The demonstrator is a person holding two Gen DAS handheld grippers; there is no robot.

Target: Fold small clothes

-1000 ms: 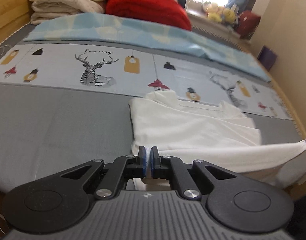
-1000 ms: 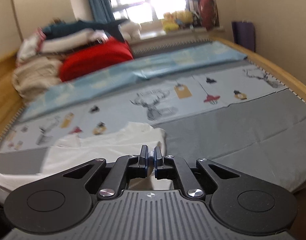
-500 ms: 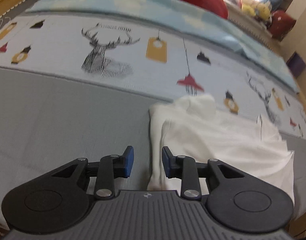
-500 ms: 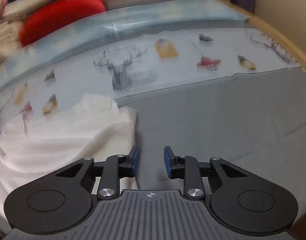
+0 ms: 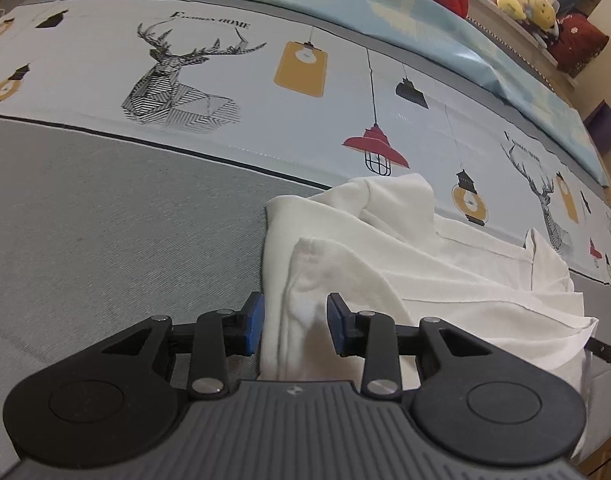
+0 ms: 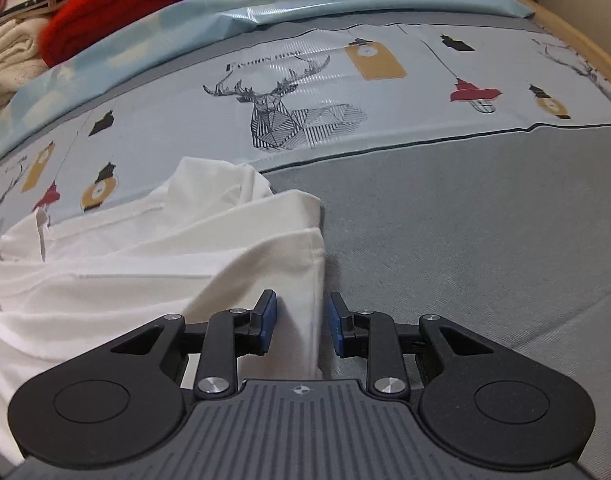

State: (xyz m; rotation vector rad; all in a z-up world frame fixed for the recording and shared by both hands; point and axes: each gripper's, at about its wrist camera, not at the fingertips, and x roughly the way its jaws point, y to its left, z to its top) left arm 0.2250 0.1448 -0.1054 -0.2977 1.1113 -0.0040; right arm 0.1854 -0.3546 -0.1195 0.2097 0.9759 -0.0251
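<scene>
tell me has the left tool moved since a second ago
Yes. The left tool has opened and advanced toward the deer print, which now looms larger.

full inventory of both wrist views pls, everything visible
white garment: 1, white, partly folded, lying on the grey part of the bed cover, near edge between both grippers' fingers
bed cover: 1, grey with a pale band printed with deer and lamps, under the garment
light blue sheet: 1, pale blue, behind the printed band
red blanket: 1, red, far end of the bed
cream blankets: stack, cream, beside the red one
plush toys: several, yellow, on the far ledge
left gripper: 1, black with blue pads, open, straddling the garment's left edge
right gripper: 1, same, open, straddling the garment's right edge
</scene>
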